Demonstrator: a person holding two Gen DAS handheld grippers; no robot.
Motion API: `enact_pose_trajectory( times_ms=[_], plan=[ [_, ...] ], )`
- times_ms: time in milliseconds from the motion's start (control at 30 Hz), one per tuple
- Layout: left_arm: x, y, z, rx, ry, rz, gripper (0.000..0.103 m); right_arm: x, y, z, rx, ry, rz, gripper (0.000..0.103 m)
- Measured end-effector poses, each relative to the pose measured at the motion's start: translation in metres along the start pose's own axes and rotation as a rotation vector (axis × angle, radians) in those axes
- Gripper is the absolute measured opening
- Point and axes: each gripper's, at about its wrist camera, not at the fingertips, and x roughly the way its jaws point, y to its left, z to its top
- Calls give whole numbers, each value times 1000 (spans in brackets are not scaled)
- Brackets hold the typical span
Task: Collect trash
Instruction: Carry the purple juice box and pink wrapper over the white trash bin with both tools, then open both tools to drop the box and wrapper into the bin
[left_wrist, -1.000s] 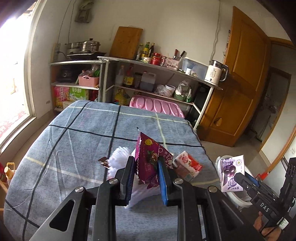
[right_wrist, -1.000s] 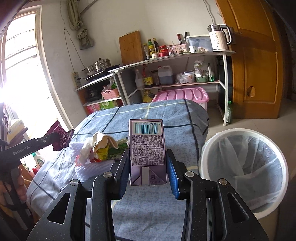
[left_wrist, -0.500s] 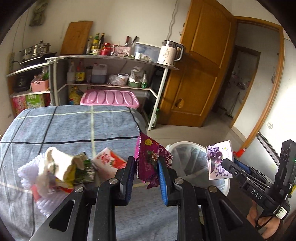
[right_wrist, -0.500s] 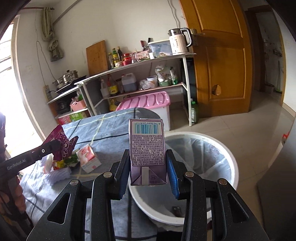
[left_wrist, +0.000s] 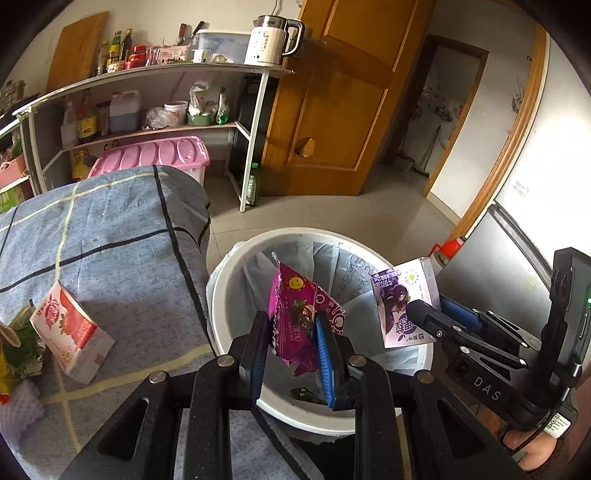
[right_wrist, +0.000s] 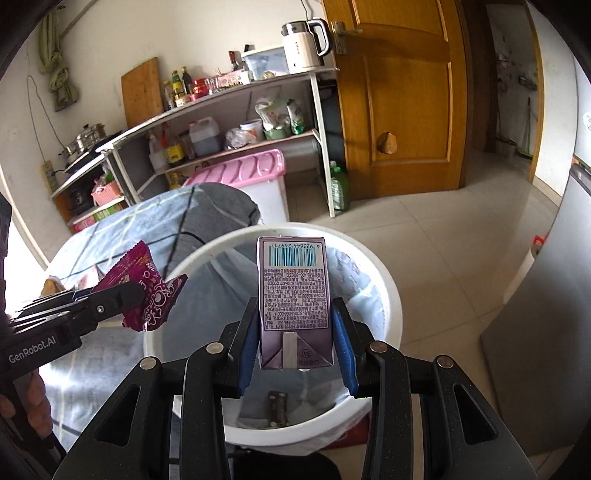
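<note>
While both hands tilt their tools downward over the bin, the left tool (left_wrist: 291, 347) is clenched on a crumpled magenta snack wrapper (left_wrist: 301, 317), its blue-padded fingers pinching the foil from either side so that the wrapper stands up between them above the bin's opening. The right tool (right_wrist: 295, 339) is clamped on a small purple drink carton (right_wrist: 293, 302), held upright with its barcode panel facing the camera and its folded base nearest the lens; in the left wrist view the same carton shows at the right, above the far side of the bin's rim. A few fingertips of the person's right hand (left_wrist: 532, 446) show at the handle in the lower right of that view. The white trash bin (right_wrist: 388, 291) stands on the tiled floor just beside the table (left_wrist: 110, 236), which is covered by a blue-grey checked cloth; the bin is lined with a pale plastic bag, and a small dark piece of trash (right_wrist: 277, 406) lies at its bottom. On the table near its edge lies a red and white drink carton (left_wrist: 70, 334) on its side, next to a little heap of crumpled wrappers (left_wrist: 18, 343) at the left border. Farther back are a pink-lidded storage box (left_wrist: 155, 155), a metal shelf rack (left_wrist: 155, 74) loaded with bottles and a white electric kettle (left_wrist: 269, 40), and a wooden door (left_wrist: 351, 92).
</note>
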Motion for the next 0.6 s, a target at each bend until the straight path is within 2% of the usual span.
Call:
enact_pose_trajectory(
  times_ms=[167,233,267,300,367,600],
  plan=[
    [23,-7,-2,3,37,-4,26,11,-9,-3,4,34,-19,39],
    [26,-6,-2,-2,42,0,33,13,-12,-4,10,42,-19,39],
    [28,-5,-2,-7,48,-2,37,14,-13,-4,15,45,-21,43],
    [29,-4,-2,-11,53,-7,42,14,-14,-4,16,44,-20,51],
    [29,-2,-1,-17,51,-6,47,13,-14,-5,18,41,-15,57],
    [13,4,-4,-20,19,4,52,6,-5,-6,21,22,-5,57]
  ],
)
